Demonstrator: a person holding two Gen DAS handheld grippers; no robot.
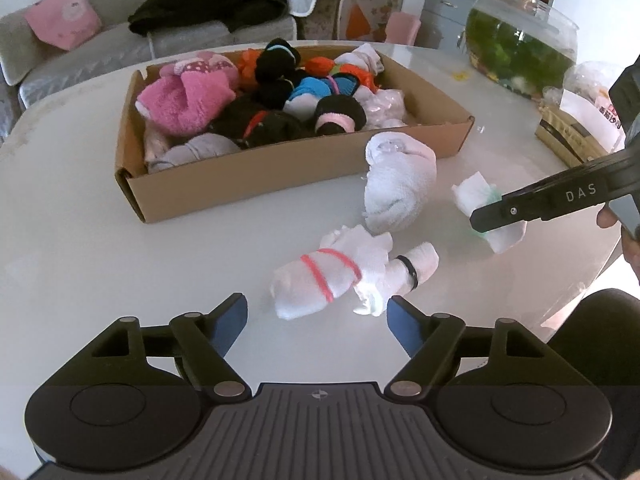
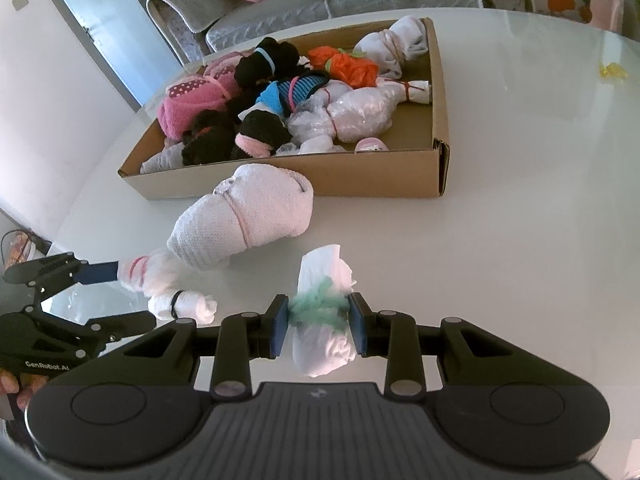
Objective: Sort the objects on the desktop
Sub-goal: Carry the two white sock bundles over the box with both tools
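The right tool (image 2: 318, 324) pinches a white cloth bundle tied with green yarn (image 2: 322, 320); the left tool (image 1: 316, 322) is spread, empty, near a pink-banded white bundle (image 1: 320, 280).

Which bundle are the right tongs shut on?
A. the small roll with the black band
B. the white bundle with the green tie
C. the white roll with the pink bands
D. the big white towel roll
B: in the right wrist view, the right tongs have both blue pads pressed against the white bundle with the green tie.
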